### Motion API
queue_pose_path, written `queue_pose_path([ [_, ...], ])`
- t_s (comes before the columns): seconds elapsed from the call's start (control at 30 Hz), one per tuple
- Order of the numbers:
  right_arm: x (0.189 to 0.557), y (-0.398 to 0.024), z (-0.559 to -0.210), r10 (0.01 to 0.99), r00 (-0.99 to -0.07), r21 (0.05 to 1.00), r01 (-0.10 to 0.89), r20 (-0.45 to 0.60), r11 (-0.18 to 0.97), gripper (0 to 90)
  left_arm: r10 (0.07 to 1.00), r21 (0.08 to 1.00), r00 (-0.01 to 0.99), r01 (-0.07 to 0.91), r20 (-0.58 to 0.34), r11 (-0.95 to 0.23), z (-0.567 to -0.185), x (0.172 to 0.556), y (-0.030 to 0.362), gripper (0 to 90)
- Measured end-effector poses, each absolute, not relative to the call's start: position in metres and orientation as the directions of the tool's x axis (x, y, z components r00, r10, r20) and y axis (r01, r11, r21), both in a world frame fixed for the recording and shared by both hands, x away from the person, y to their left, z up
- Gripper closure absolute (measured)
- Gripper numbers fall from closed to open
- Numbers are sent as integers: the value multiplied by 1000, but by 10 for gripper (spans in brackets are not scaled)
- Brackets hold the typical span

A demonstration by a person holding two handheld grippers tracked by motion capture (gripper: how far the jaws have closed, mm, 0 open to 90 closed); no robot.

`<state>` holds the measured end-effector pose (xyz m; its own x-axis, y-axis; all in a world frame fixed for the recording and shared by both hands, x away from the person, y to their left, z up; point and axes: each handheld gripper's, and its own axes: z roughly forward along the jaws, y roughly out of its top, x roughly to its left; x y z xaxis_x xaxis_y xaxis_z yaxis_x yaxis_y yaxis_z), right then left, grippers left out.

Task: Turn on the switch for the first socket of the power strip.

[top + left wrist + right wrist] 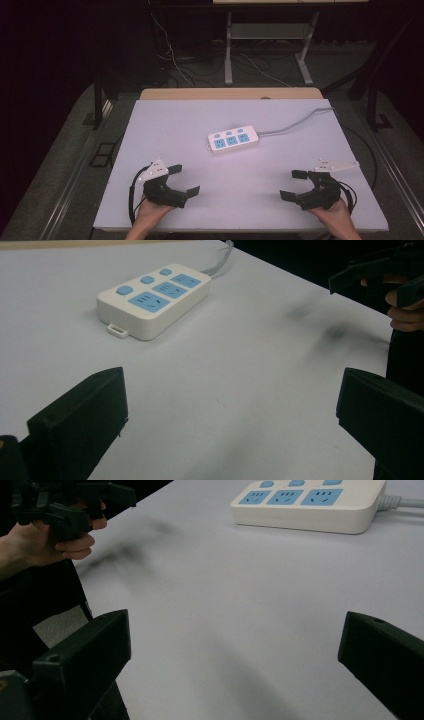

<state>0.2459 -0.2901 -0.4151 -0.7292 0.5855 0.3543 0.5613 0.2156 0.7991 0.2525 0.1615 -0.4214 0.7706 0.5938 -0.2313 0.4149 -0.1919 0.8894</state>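
Observation:
A white power strip (233, 139) with blue sockets and blue switches lies near the middle of the white table (175, 120), its grey cable (295, 124) running off to the back right. The strip (152, 299) lies ahead of my left jaws, and the strip (307, 502) sits at the top of the right gripper view. My left gripper (183, 180) is at the front left, open and empty. My right gripper (292, 184) is at the front right, open and empty too. Both are held by hands near the table's front edge, well short of the strip.
The table's front edge (240, 230) is just below the hands. A wooden strip (230, 93) borders the far edge. Beyond it stand desk legs (228, 50) and loose cables (172, 57) on a grey floor.

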Motion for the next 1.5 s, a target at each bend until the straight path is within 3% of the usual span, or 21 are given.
queue_pose_path([
  [1.5, 257, -294, -397, 602, -721, 762, 589, 344, 269, 1, 572, 880, 785, 424, -239, -214, -423, 254, 163, 0],
])
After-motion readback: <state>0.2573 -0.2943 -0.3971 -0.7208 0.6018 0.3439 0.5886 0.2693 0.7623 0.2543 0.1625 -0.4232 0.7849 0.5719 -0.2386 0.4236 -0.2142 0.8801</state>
